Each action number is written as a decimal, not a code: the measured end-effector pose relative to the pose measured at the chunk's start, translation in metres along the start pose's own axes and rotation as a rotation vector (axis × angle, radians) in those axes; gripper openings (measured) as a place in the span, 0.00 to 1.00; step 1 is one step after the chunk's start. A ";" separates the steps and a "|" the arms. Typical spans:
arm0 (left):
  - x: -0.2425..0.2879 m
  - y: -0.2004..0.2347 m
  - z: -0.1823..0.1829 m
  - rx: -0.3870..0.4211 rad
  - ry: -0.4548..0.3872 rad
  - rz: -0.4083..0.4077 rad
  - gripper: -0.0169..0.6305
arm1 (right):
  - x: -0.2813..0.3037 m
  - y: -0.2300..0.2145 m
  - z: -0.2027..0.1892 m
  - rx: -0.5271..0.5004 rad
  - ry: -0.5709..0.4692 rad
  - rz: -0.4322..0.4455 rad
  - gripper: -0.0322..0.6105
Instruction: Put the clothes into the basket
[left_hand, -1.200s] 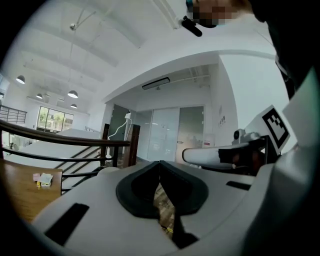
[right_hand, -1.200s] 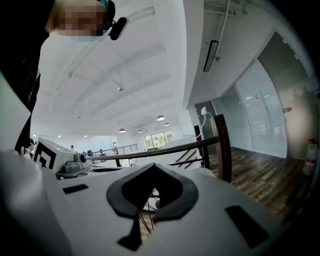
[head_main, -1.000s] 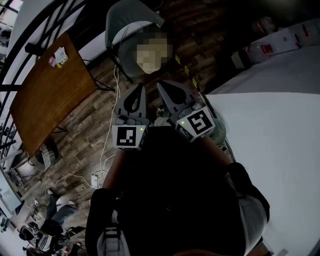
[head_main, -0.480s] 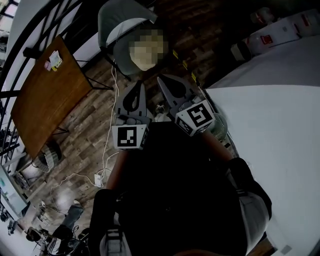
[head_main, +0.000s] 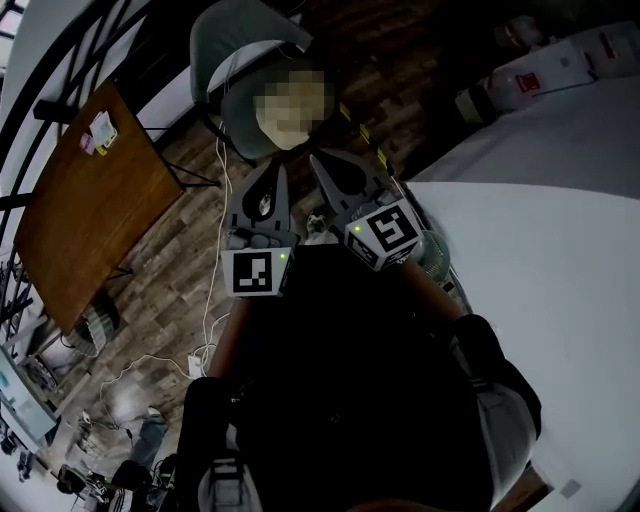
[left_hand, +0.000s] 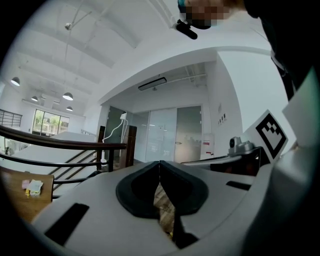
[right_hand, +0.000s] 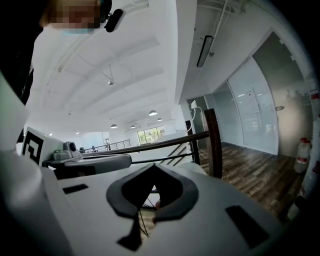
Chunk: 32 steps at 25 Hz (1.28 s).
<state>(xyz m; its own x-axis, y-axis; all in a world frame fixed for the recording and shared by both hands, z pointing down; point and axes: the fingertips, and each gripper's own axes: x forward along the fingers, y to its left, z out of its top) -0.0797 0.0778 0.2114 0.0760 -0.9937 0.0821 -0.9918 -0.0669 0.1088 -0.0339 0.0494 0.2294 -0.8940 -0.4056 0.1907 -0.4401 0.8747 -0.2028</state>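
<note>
No clothes show in any view. My left gripper (head_main: 272, 172) and right gripper (head_main: 320, 162) are held side by side close to the body, pointing level toward a grey chair (head_main: 232, 40). Both are shut with nothing between their jaws. In the left gripper view the left gripper (left_hand: 159, 163) has its tips touching, and the right gripper's body (left_hand: 240, 152) shows beside it. In the right gripper view the right gripper (right_hand: 154, 165) is likewise shut and bare. A pale green mesh rim (head_main: 436, 256), perhaps the basket, peeks out below the right gripper.
A person sits in the grey chair ahead. A brown wooden table (head_main: 85, 215) stands at the left, a large white surface (head_main: 560, 270) at the right. Cables (head_main: 210, 310) trail over the wood floor. A dark railing (right_hand: 212, 140) runs ahead.
Both grippers have edged a little forward toward the chair, and the right one has dipped slightly. Both stay shut and empty.
</note>
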 end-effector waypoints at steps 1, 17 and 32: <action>0.005 0.009 0.000 -0.010 0.001 -0.010 0.05 | 0.010 -0.001 0.001 -0.001 0.007 -0.009 0.06; 0.105 0.127 -0.007 -0.011 0.048 -0.215 0.05 | 0.152 -0.038 0.011 0.002 0.071 -0.177 0.06; 0.186 0.167 -0.072 -0.152 0.117 -0.209 0.05 | 0.240 -0.124 -0.079 0.009 0.247 -0.228 0.06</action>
<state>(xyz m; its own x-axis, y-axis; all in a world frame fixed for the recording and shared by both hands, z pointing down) -0.2236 -0.1115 0.3165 0.2977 -0.9419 0.1553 -0.9271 -0.2464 0.2825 -0.1870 -0.1354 0.3758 -0.7254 -0.5133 0.4586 -0.6283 0.7660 -0.1363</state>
